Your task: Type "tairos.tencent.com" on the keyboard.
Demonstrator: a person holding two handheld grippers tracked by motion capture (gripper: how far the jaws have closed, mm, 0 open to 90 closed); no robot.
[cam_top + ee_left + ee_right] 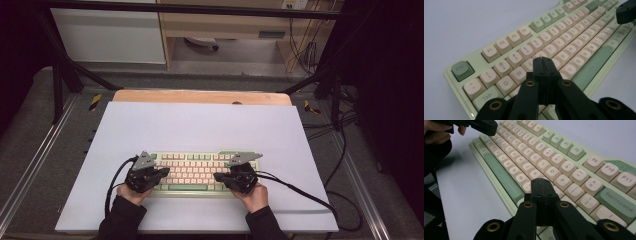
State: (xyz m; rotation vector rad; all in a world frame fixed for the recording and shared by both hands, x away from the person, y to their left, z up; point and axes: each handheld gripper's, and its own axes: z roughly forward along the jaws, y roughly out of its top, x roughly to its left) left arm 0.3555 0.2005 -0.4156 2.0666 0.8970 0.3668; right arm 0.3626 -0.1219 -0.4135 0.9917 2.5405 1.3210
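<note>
Both grippers hover over the keyboard, which lies on the white board near the person's edge of the table. Left gripper has its jaws pressed together with nothing between them, the tip poised above the keys around E and R; right gripper is likewise closed and empty, its tip over the keys near L and P. The step in hand looks like typing with the closed tips as fingers. Next, I judge, one tip must drop straight onto a single keycap, centred enough not to catch a neighbouring key.
</note>
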